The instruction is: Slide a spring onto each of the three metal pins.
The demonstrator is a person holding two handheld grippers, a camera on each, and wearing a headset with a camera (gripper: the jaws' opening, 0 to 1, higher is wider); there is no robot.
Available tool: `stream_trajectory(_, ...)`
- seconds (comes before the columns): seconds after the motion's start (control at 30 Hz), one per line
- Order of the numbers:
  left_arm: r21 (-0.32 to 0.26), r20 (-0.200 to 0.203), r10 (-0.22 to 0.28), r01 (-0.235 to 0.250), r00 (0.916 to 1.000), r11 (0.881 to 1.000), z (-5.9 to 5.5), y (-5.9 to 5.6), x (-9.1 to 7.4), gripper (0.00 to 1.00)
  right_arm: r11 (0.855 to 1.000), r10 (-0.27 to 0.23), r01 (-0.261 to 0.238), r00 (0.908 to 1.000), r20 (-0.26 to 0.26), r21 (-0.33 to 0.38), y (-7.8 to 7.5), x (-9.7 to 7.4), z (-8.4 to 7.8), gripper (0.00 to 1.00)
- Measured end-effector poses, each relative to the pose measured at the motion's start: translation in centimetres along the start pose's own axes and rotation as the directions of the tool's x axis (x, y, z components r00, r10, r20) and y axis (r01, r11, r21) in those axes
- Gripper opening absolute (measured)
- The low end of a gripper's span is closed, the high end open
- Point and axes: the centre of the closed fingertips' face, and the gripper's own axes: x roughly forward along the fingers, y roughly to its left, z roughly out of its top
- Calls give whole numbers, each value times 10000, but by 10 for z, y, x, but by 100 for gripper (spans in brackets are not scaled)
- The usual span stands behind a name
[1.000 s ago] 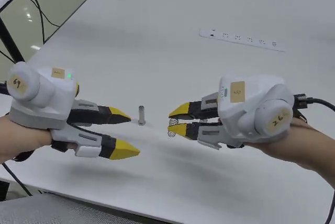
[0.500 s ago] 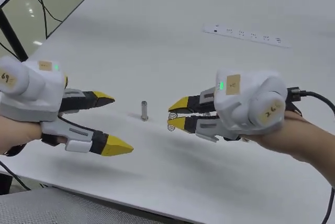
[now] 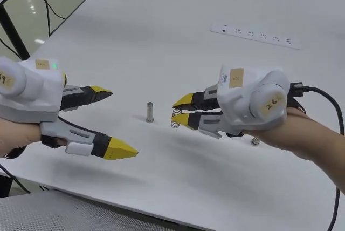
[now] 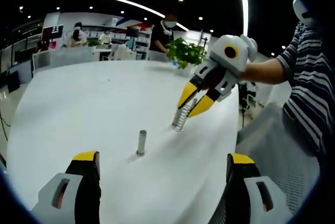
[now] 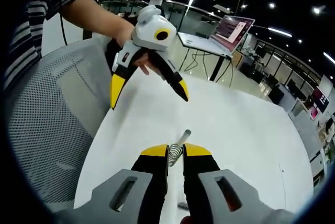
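Note:
A short metal pin (image 3: 150, 112) stands upright on the white table (image 3: 161, 36), between the two grippers. My right gripper (image 3: 179, 111) is shut on a small coil spring (image 3: 174, 119) that sticks out of its yellow tips, a little to the right of the pin. In the right gripper view the spring (image 5: 175, 153) sits between my fingertips with the pin (image 5: 184, 136) just beyond it. My left gripper (image 3: 116, 120) is open wide, left of the pin, holding nothing. The left gripper view shows the pin (image 4: 141, 143) ahead and the spring (image 4: 181, 116) in the right gripper (image 4: 194, 102).
A white power strip (image 3: 256, 35) lies at the far right of the table. A small metal part (image 3: 255, 141) rests on the table under the right hand. A grey mesh chair (image 5: 47, 130) stands at the near table edge, and cables (image 3: 46, 9) hang at the far left.
My left gripper has drawn back to the left, away from the pin, with its jaws still wide apart. The right gripper has kept the spring and edged slightly nearer the pin.

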Motion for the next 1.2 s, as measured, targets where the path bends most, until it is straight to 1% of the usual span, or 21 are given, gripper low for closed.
stream_trajectory(0.1, -31, 58, -64, 64, 10000, 10000, 0, -1, 1, 98, 10000, 16, -16, 10000, 5, 5, -3, 2, 3, 7)
stream_trajectory(0.2, 8, 31, -101, 101, 9999, 9999, 0, -1, 1, 98, 10000, 16, -16, 10000, 64, 11, -7, 6, 8, 7)
stream_trajectory(0.4, 22, 94, -81, 80, 9999, 10000, 1, 1, 1, 98, 9999, -98, 98, 9995, 300, 23, -19, 16, 22, 7)
stream_trajectory(0.57, 62, 97, -100, 99, 9999, 9999, 2, 0, 3, 98, 9995, -246, 238, 9988, 420, 183, -30, 23, 28, 7)
stream_trajectory(0.7, 32, 145, -120, 120, 9998, 9999, 4, 0, 3, 98, 9982, -281, 248, 9978, 606, 545, -37, 27, 33, 7)
stream_trajectory(0.93, 47, 212, -72, 71, 9997, 10000, 5, 1, 4, 98, 9963, -252, 199, 9977, 632, 835, -38, 33, 33, 7)
stream_trajectory(1.2, 35, 191, -61, 60, 9998, 10000, 4, 0, 5, 98, 9959, -211, 162, 9983, 546, 889, -36, 40, 31, 7)
